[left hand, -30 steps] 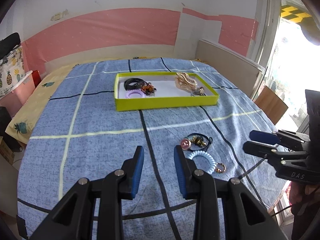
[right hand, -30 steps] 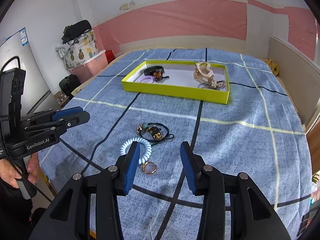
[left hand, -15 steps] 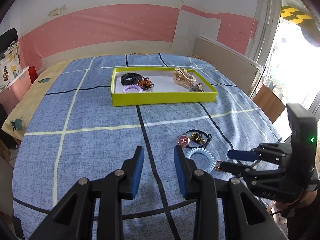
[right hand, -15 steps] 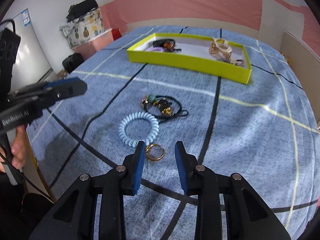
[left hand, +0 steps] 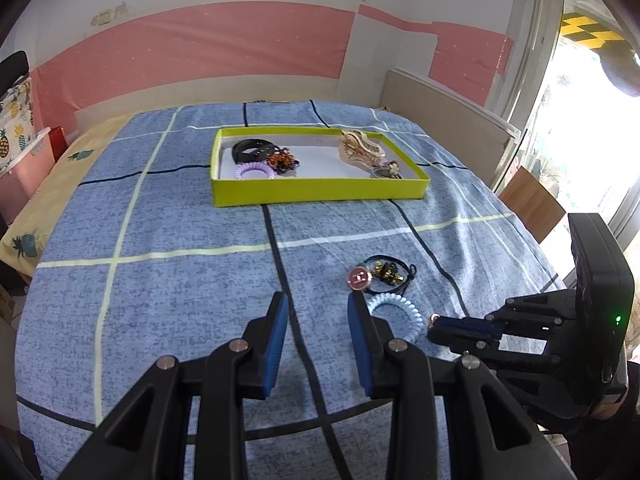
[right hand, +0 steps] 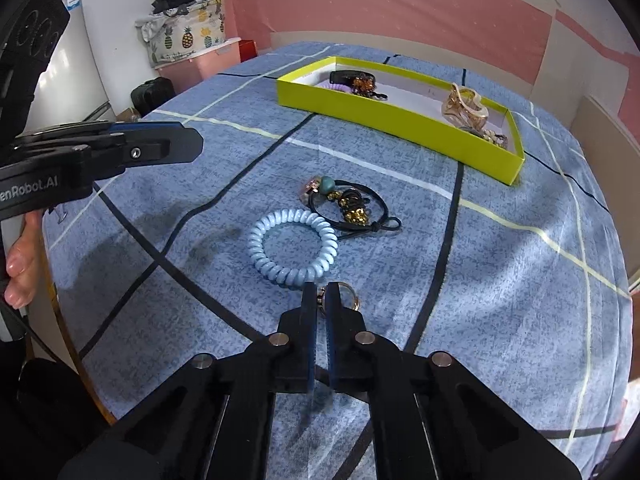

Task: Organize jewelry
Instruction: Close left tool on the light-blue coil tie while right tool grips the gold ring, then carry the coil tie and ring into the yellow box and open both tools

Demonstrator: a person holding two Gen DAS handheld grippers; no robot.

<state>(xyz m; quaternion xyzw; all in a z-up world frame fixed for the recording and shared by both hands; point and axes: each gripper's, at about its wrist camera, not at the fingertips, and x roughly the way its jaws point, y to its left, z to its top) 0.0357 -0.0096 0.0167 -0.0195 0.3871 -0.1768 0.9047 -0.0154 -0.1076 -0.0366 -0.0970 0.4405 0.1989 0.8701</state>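
A small gold ring (right hand: 347,297) lies on the blue checked bedspread, and my right gripper (right hand: 320,292) is shut on its near edge; it also shows in the left wrist view (left hand: 434,326). Just beyond lie a light blue spiral hair tie (right hand: 292,246) (left hand: 396,314) and a black cord bracelet with gold beads and a round charm (right hand: 352,206) (left hand: 380,274). A yellow-green tray (left hand: 320,194) (right hand: 400,120) farther back holds a black band, a purple spiral tie, a dark beaded piece and gold hair clips. My left gripper (left hand: 316,320) is open and empty, hovering left of the spiral tie.
The bed's near edge runs just below both grippers. A wooden headboard (left hand: 448,108) and a pink-banded wall stand behind the tray. A pineapple-print bag on a pink bin (right hand: 188,40) stands left of the bed. A window is at the right.
My right gripper has moved down and forward to the gold ring and shut on it. The left gripper has stayed open and drifted slightly.
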